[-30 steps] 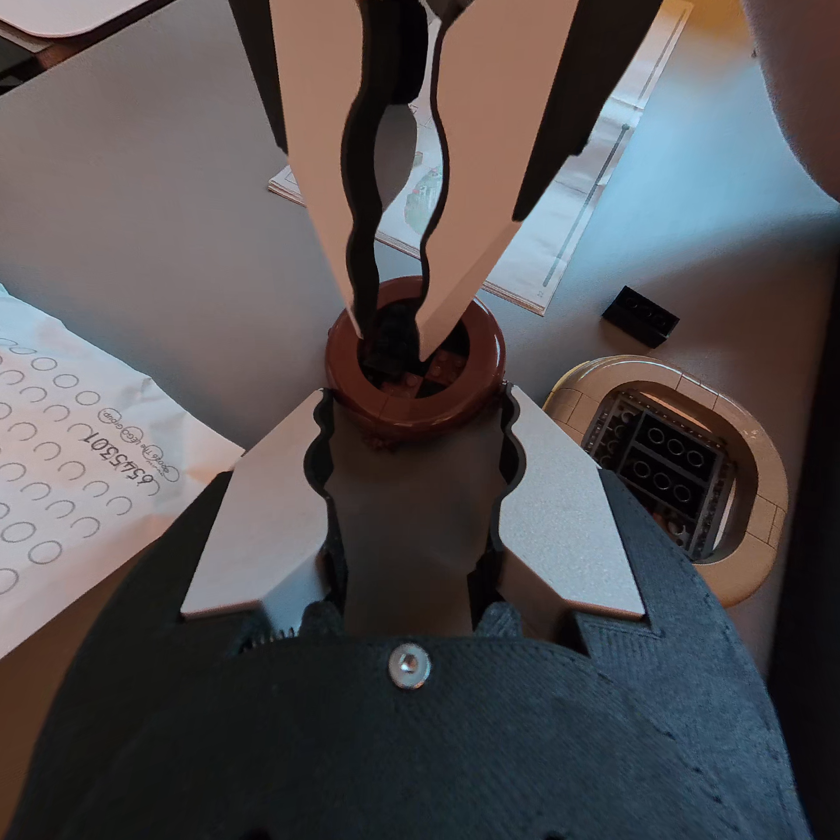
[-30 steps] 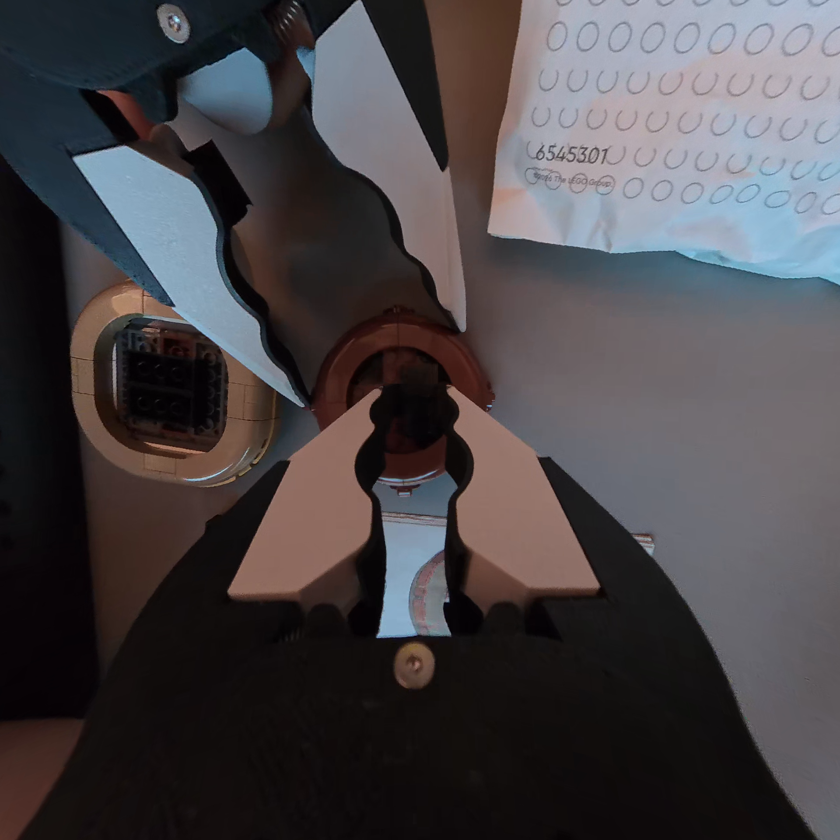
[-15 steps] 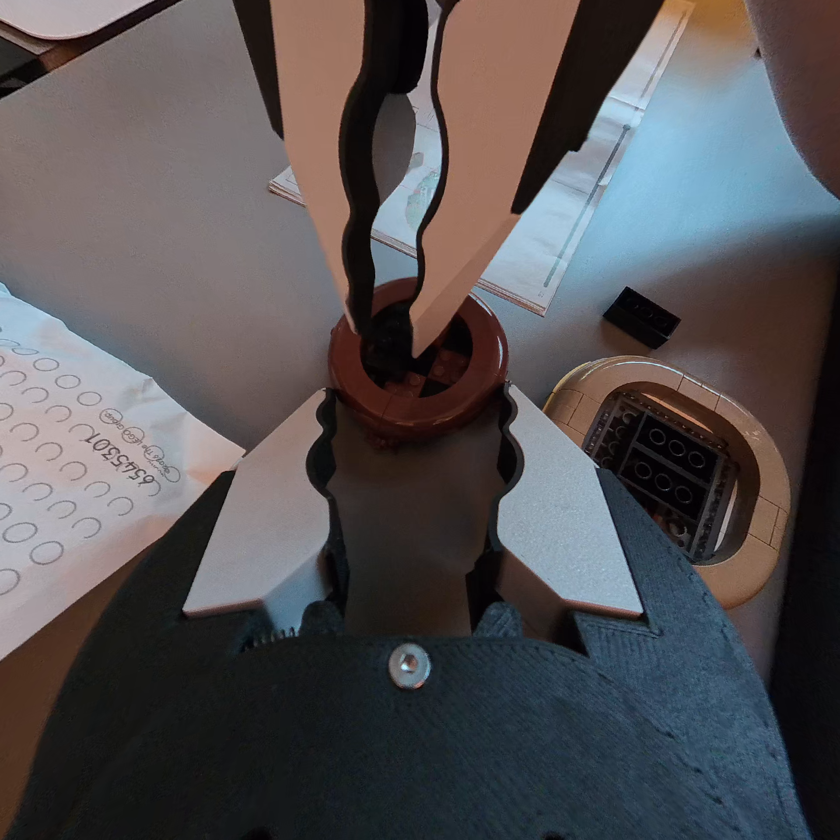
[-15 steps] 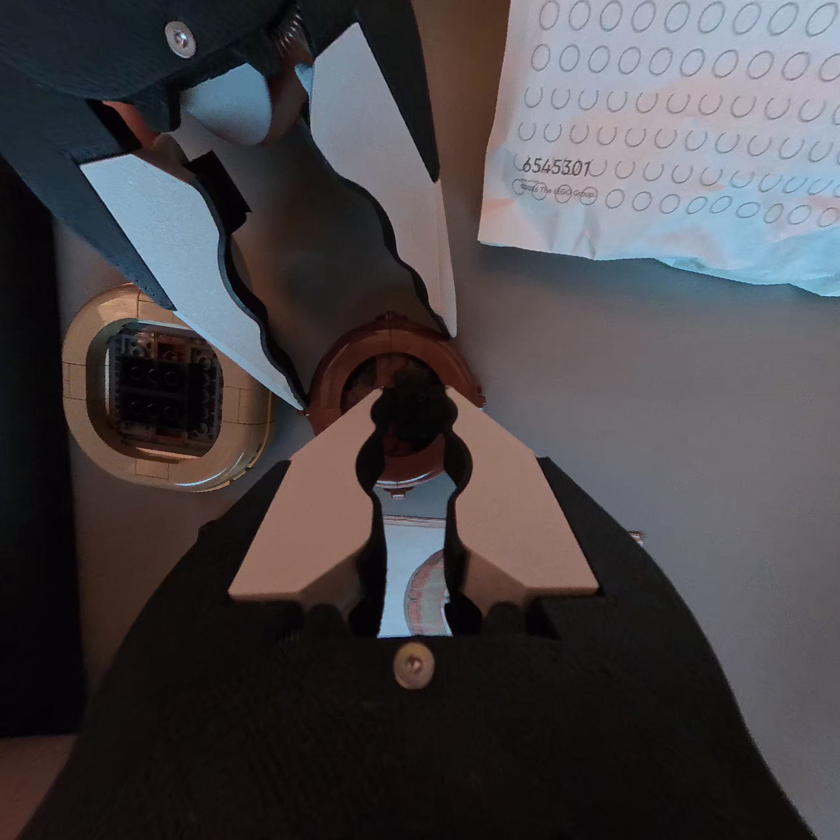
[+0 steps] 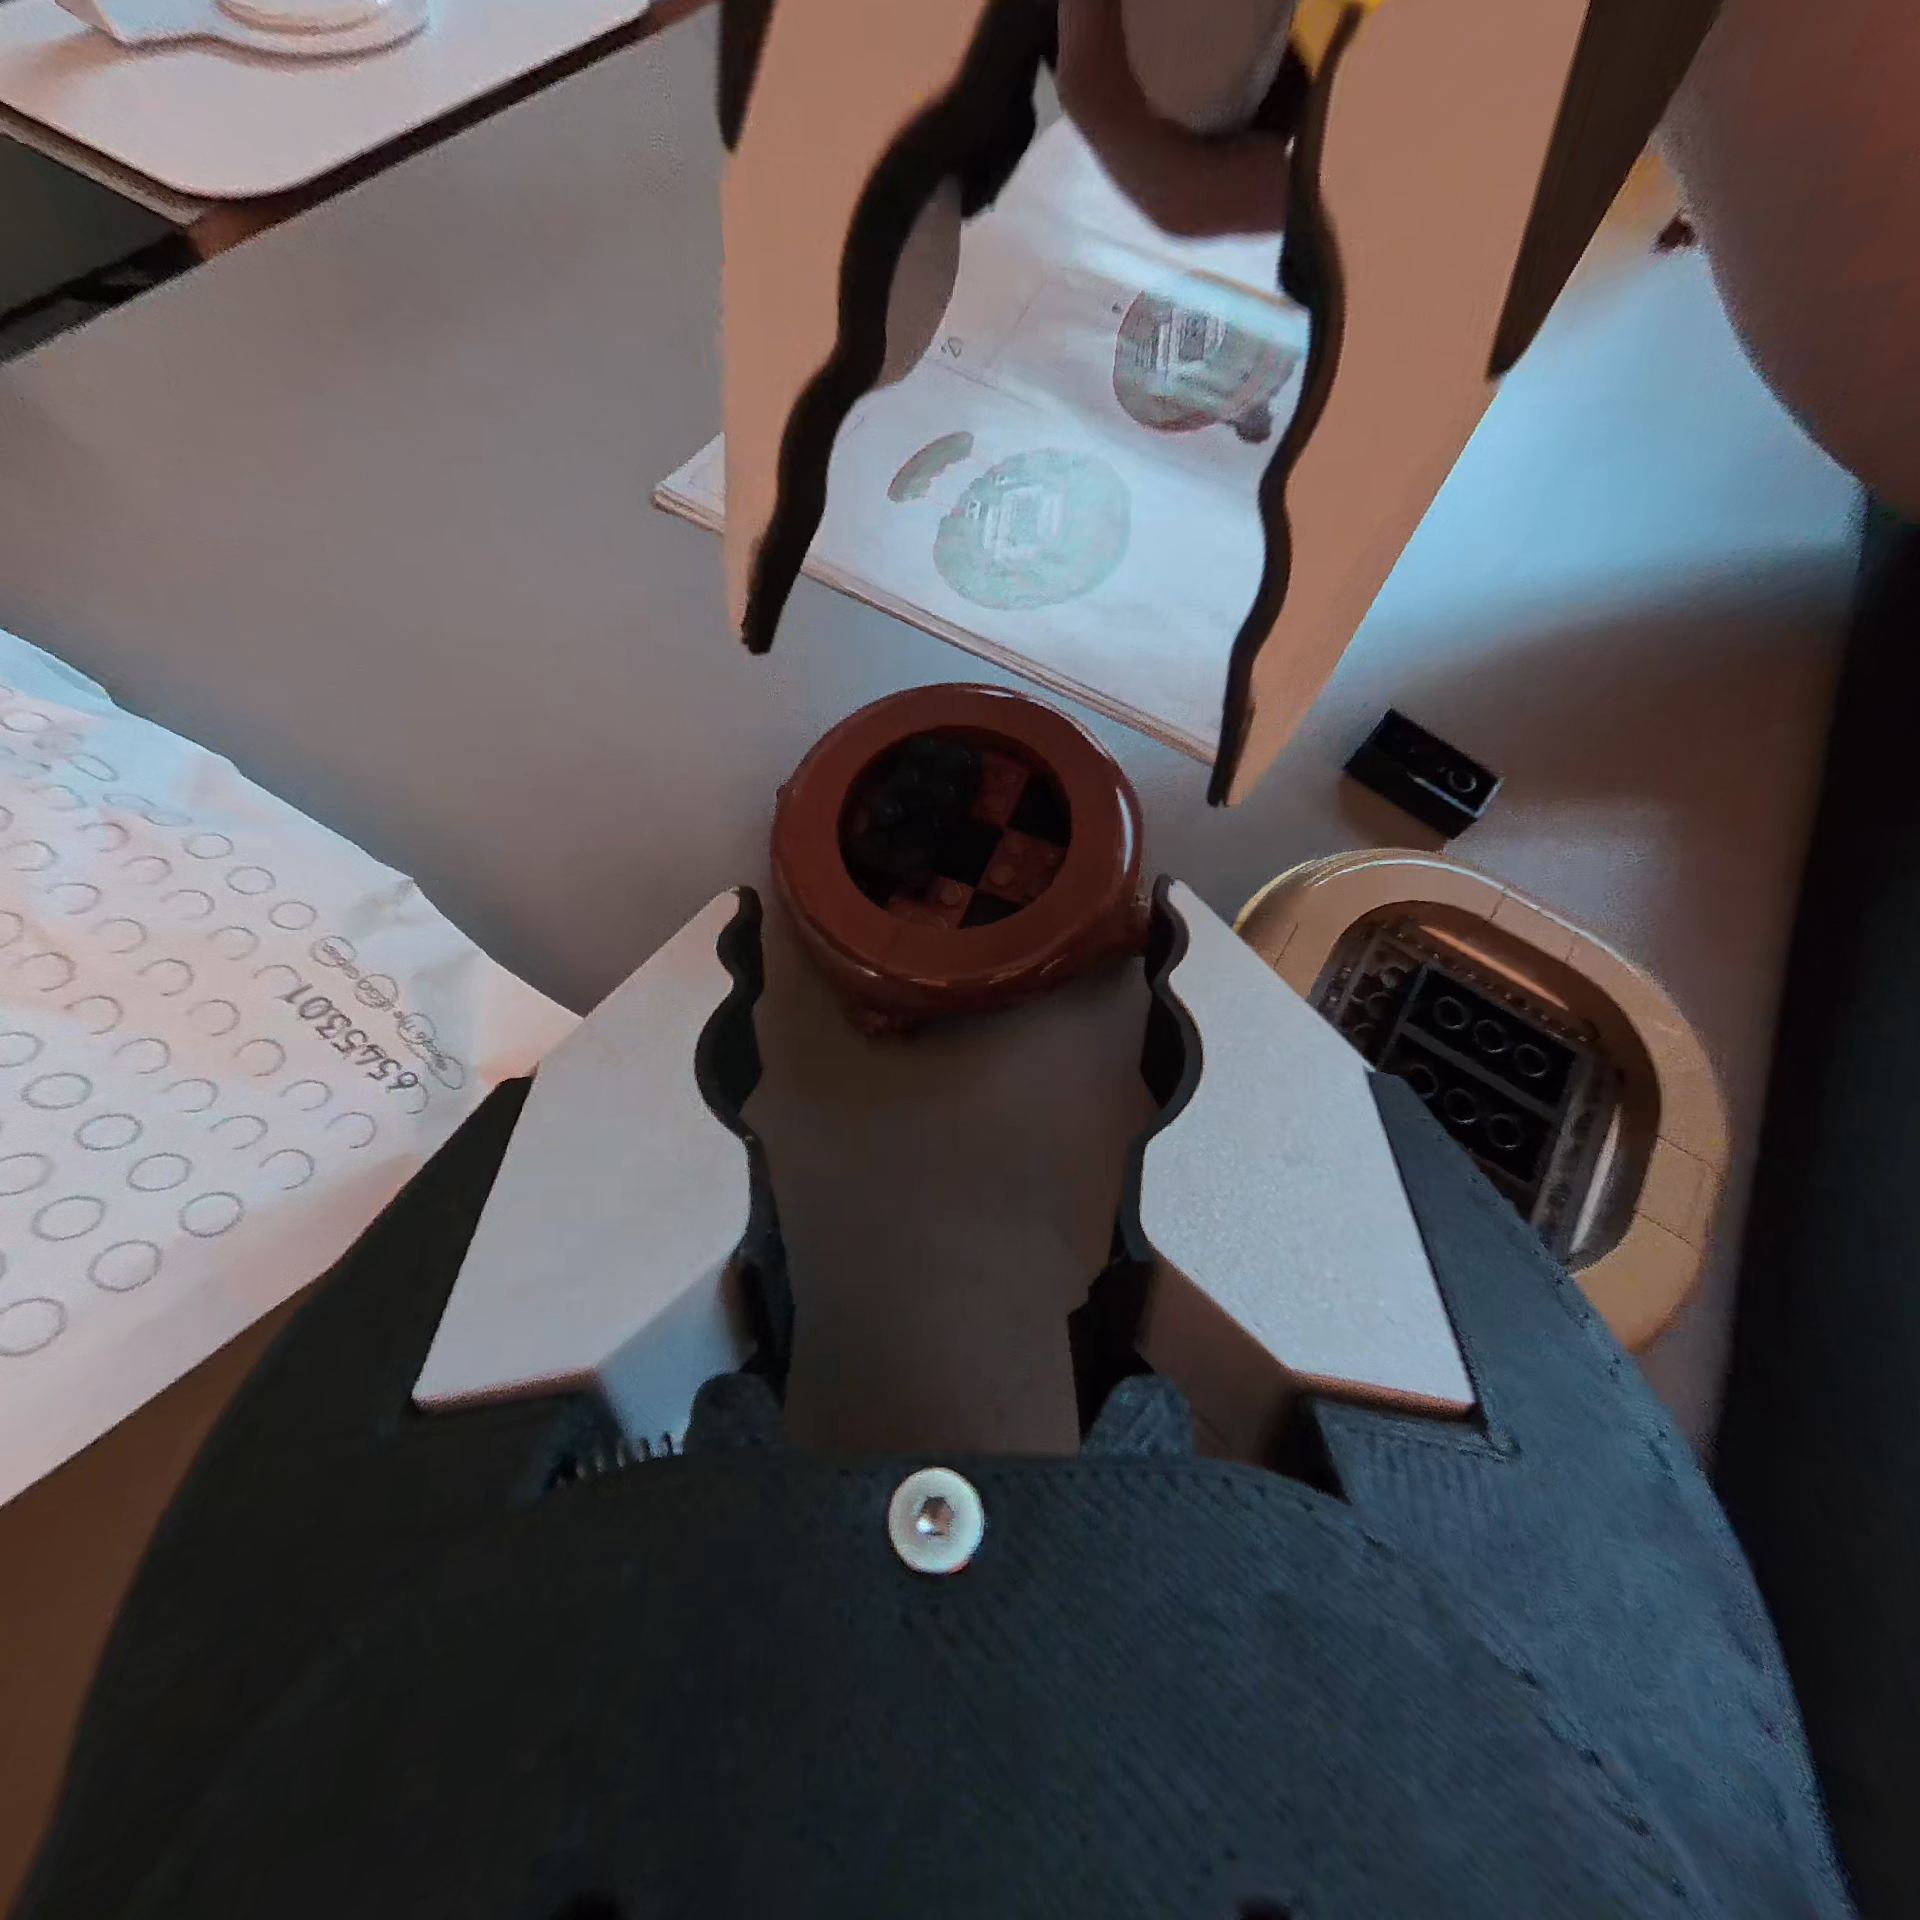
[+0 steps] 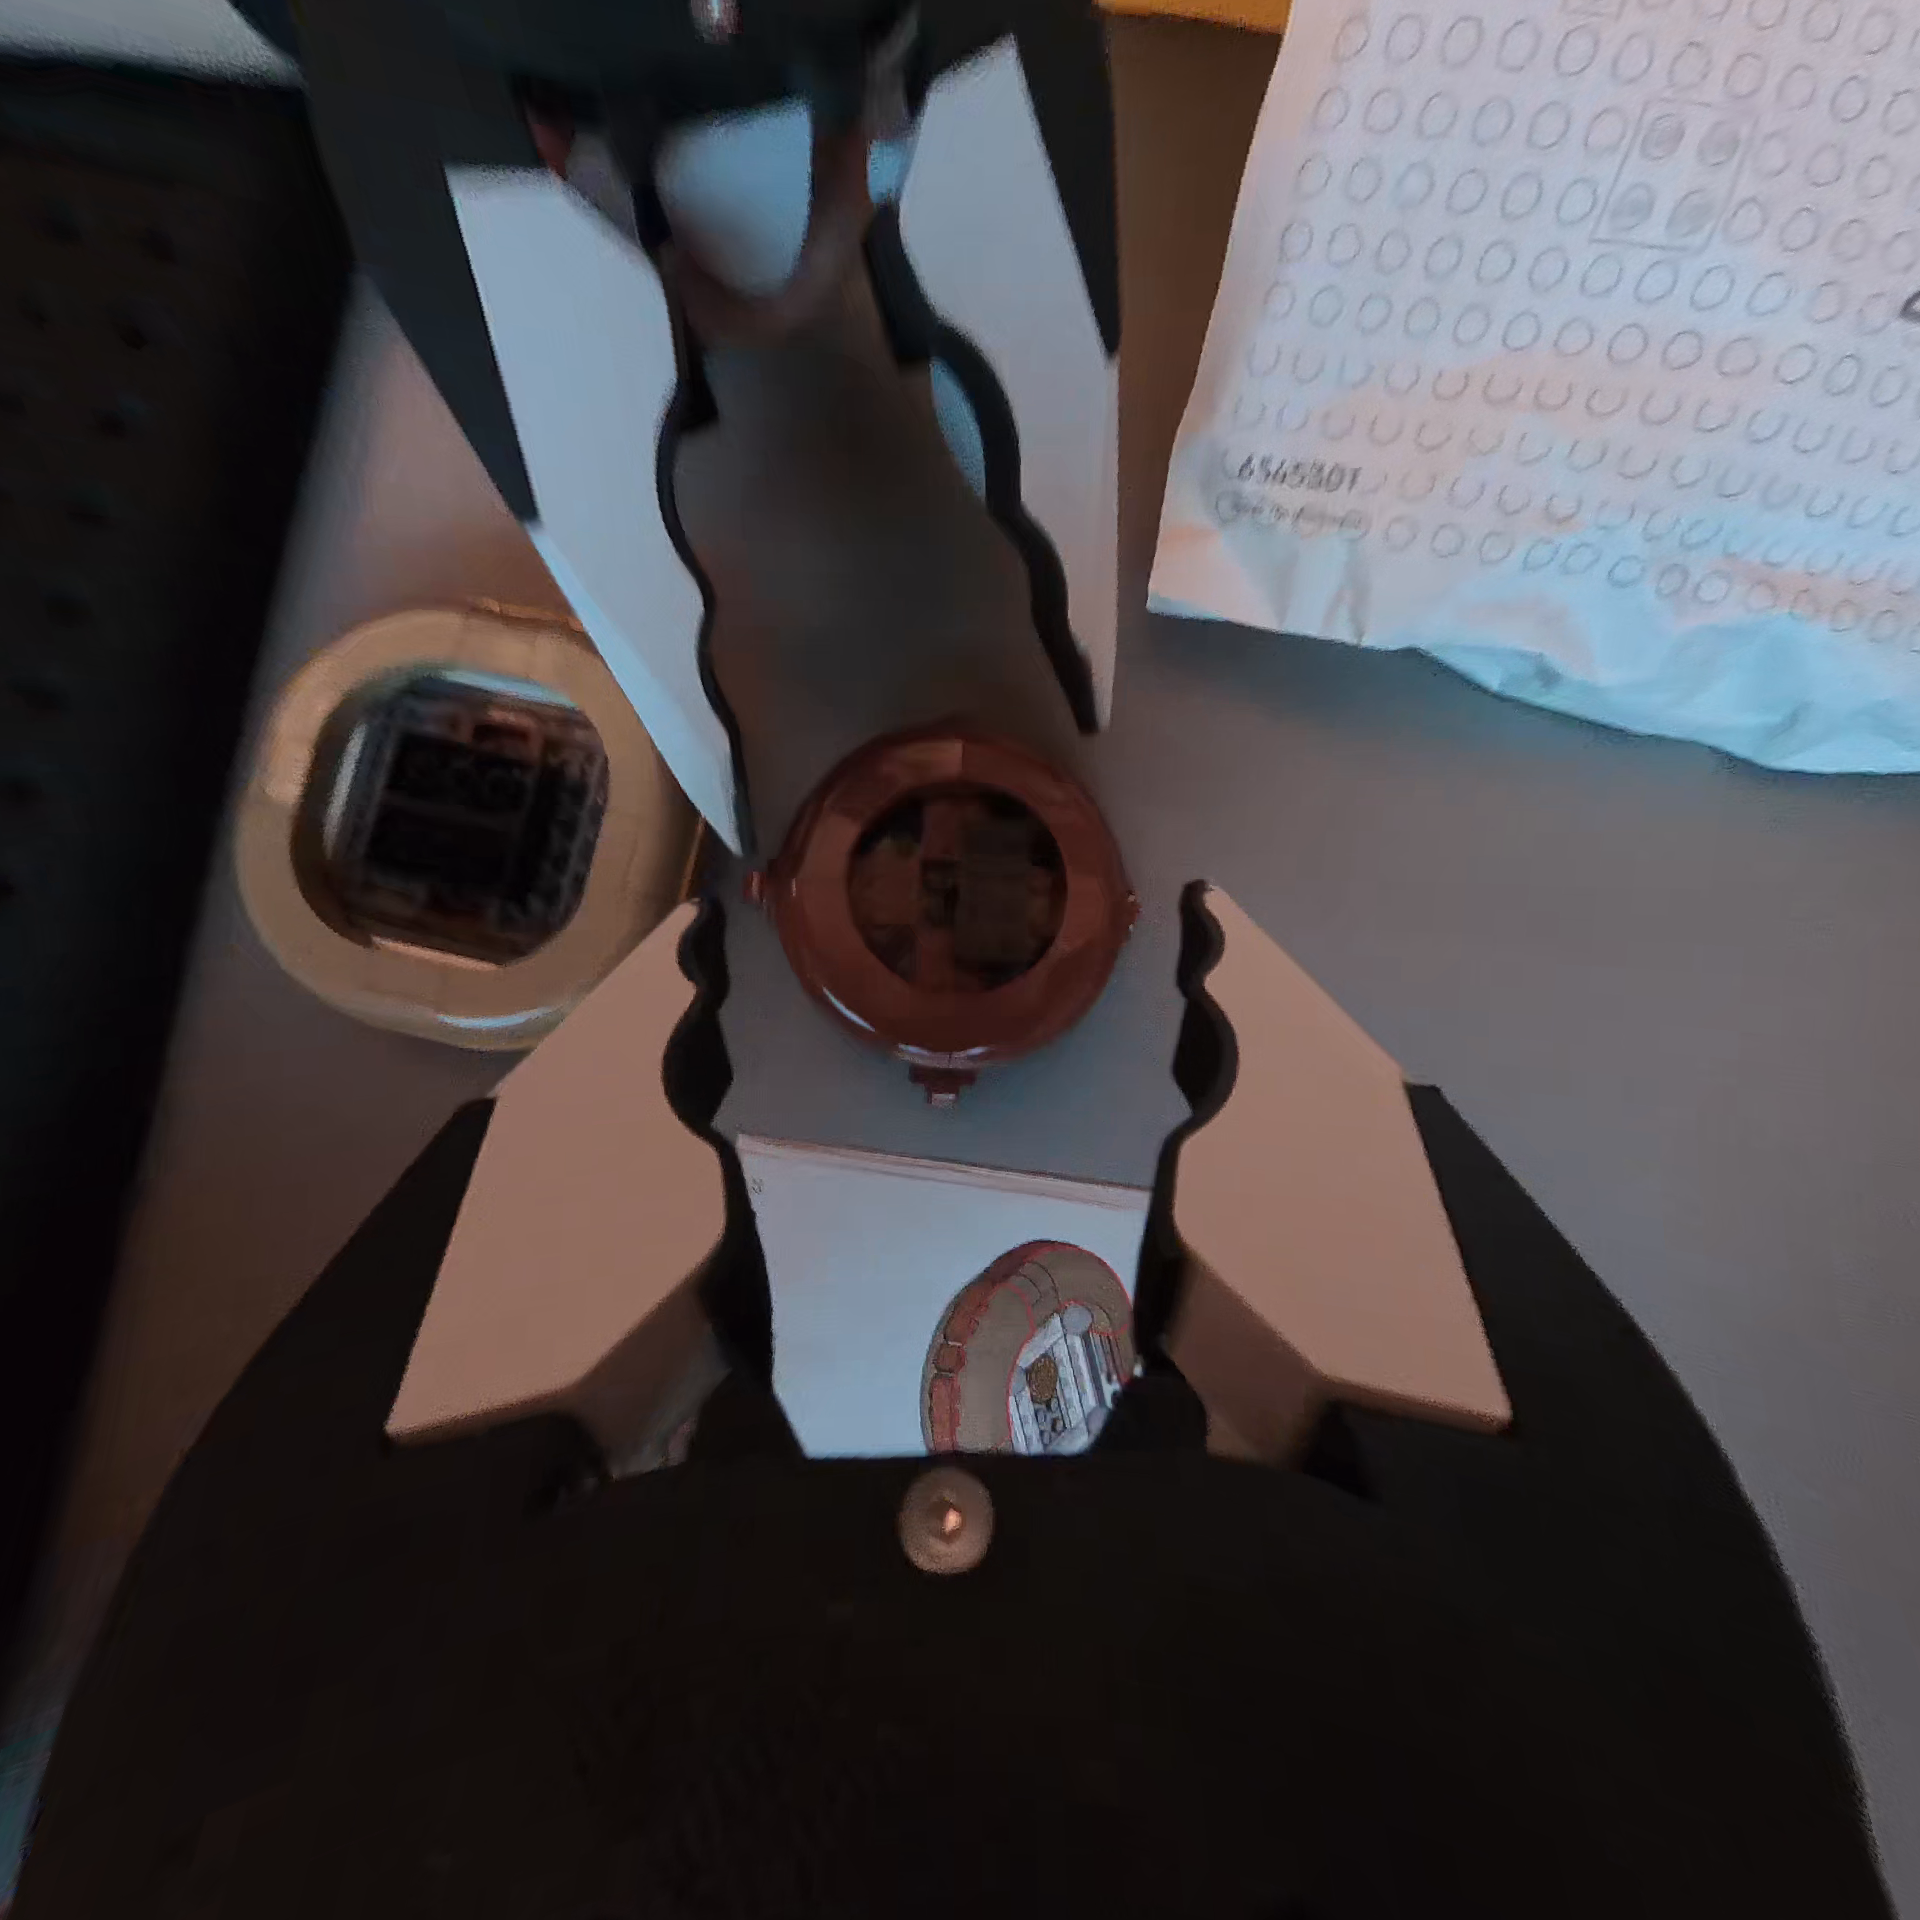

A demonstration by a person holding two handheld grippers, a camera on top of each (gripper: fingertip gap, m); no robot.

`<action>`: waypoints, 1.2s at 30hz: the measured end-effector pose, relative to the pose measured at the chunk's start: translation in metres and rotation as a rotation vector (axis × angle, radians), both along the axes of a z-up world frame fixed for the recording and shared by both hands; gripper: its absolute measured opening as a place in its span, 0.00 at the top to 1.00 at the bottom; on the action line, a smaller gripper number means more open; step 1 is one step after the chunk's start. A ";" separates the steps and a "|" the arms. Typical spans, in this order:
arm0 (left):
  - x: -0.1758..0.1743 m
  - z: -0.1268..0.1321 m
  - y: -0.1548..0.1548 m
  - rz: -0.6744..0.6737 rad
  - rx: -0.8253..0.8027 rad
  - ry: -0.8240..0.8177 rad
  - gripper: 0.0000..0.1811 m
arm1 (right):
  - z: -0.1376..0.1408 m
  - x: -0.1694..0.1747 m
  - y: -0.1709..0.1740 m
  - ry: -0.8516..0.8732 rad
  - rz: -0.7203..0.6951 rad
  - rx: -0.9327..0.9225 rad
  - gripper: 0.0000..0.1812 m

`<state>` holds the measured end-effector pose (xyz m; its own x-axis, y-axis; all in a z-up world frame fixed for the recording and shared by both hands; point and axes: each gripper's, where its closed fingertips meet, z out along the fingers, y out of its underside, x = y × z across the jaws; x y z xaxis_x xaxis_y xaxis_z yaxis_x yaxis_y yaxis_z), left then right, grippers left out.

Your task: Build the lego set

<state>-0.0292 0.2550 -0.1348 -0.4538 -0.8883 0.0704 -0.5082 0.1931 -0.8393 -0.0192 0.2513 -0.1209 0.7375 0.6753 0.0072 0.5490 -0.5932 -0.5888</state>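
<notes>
A round brown lego ring (image 5: 966, 961) stands on the grey table; inside it lie red and black bricks and a small dark studded piece (image 5: 914, 805). My left gripper (image 5: 951, 899) is open, its tips on either side of the ring's near edge. My right gripper (image 5: 987, 722) is open and empty, held above the ring's far side. In the right wrist view the ring (image 6: 831, 997) lies between my right gripper's (image 6: 953, 904) open fingers, with the left gripper (image 6: 912, 781) opposite. That view is blurred.
A tan rounded lego assembly (image 5: 1662, 1091) with a dark studded inside sits right of the ring; it also shows in the right wrist view (image 6: 312, 935). A loose black brick (image 5: 1423, 769), an open instruction booklet (image 5: 1039, 499) and a white paper bag (image 5: 156, 987) lie around. Only a small space, under 4 cm, lies between the two pairs of fingers. The loose black brick (image 5: 1423, 769) sits 8 centimetres or so from the ends of my right fingers.
My right gripper was shut on a small black piece inside the ring. It has opened wide and lifted away, leaving the piece in the ring. The left gripper stays open at the ring.
</notes>
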 end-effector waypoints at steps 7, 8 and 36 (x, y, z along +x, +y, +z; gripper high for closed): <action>-0.006 0.013 0.003 0.008 -0.001 -0.038 0.60 | -0.035 0.001 0.002 -0.020 0.045 0.001 0.53; -0.006 0.014 0.004 0.012 -0.005 -0.039 0.60 | -0.037 0.001 0.003 -0.017 0.059 0.004 0.53; -0.009 0.094 -0.021 -0.111 -0.964 0.014 0.51 | 0.073 0.012 -0.027 -0.060 -0.062 0.306 0.55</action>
<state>-0.0379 0.2343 -0.0407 -0.5253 -0.3984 0.7519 -0.5394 -0.5275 -0.6563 -0.0073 0.2239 -0.0478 0.7695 0.5884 0.2481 0.5563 -0.4269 -0.7129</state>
